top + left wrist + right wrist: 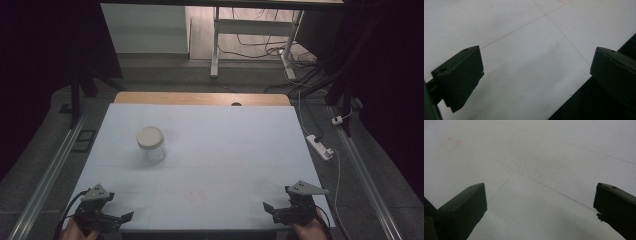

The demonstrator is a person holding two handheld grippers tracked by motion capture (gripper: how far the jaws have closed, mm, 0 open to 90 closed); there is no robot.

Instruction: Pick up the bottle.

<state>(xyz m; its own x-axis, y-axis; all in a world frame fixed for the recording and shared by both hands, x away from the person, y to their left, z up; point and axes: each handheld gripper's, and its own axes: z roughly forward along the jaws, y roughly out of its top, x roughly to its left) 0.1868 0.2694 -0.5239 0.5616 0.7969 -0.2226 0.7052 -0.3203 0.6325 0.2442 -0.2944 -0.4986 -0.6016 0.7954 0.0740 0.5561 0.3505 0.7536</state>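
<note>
Here's the jar (151, 144), standing upright on the white table (225, 150), long axis vertical, cream lid (150, 136) facing up, left of centre and mid-depth. Glass body looks clear; whether anything is inside is hard to make out in this dim light. Left gripper (127, 217) sits at the near left edge, fingers (461, 77) spread wide, holding nothing. Right gripper (268, 208) waits at the near right corner, fingers (464, 212) likewise parted over bare tabletop. Both are well apart from the jar.
</note>
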